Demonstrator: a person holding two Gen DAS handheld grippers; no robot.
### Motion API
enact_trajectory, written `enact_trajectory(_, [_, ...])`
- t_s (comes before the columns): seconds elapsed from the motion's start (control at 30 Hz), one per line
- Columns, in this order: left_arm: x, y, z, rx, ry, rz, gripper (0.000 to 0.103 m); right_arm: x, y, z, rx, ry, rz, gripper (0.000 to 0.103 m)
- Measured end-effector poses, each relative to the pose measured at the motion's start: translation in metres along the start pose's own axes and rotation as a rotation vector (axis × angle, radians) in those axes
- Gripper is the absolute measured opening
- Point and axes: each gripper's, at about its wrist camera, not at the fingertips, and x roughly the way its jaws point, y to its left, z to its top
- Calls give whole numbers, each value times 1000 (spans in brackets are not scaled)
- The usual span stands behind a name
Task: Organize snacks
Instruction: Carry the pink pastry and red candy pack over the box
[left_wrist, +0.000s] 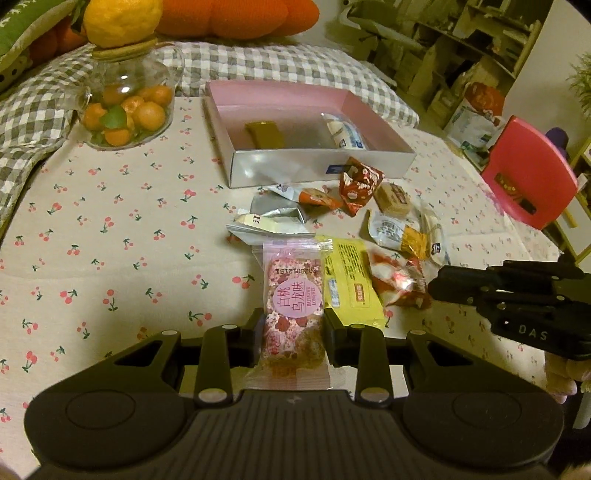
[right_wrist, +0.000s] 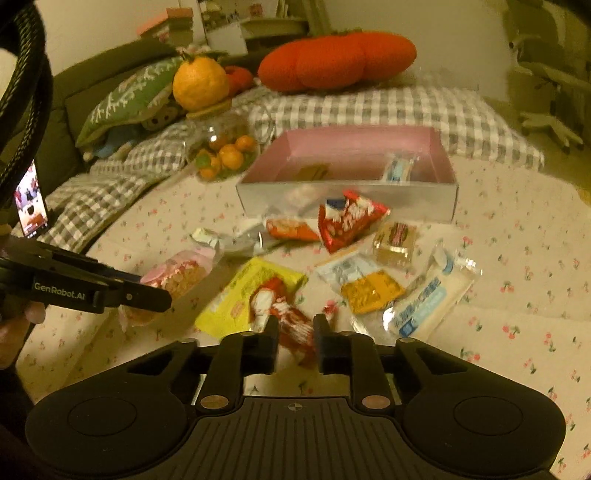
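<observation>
At nine o'clock of the desk (left_wrist: 110, 229), with its cherry-print cloth, stood the glass jar of small oranges (left_wrist: 123, 110), well clear of the action. Moving right, the left claw (left_wrist: 293, 330) was clamped on the pink peach-oolong snack packet (left_wrist: 293, 306), both fingers pressed into its sides low on the wrapper, the top seal pointing to twelve. Dead ahead at twelve sat the pink-lined box (left_wrist: 317, 166), already holding a brown bar (left_wrist: 264, 133) and a white-and-blue packet (left_wrist: 345, 133). Between claw and box lay a silver foil wrapper (left_wrist: 275, 214), right across the path.

Further right, the yellow packet (left_wrist: 351, 280) lay just beside the pink one, with the red-and-white candy (right_wrist: 291, 325) resting partly on it. The right claw (right_wrist: 295, 338) was parted, fingers either side of that candy and not pinching it.

To do this well, in my judgement, the left claw should lift the packet clear before travelling to twelve, so it passes over the foil and the box's near wall, then release low inside, beside the brown bar. The right claw needs to centre on the candy alone; pinching the yellow wrapper underneath would drag both. At three o'clock the red triangular pouch (right_wrist: 349, 221), the orange-filled biscuit packet (right_wrist: 364, 286) and the long white packet (right_wrist: 430, 295) waited on the cloth.
</observation>
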Motion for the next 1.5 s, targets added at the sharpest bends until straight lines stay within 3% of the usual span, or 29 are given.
enact_trajectory(0.07, [1,-1,-1,3,8,0,29,4,0,-2,8,12,-1,58])
enact_trajectory(0.1, [2,-1,-1,5,11,0,29,5,1,-3,2,10,-2,60])
enact_trajectory(0.53, [10,-4,-7,31,43,13,29,48,11,4,-110,62,-9,60])
enact_trajectory(0.67, [10,-2,-7,26,43,13,29,51,15,7,-122,45,6,49])
enact_trajectory(0.8, [7,0,-6,21,39,11,29,50,21,9,-142,30,6,45])
enact_trajectory(1.23, [-7,-4,5,-1,8,-23,29,15,8,30,-12,-11,48,45])
enact_trajectory(1.5, [-11,-9,19,-30,-3,-44,29,0,-6,50,58,-13,14,45])
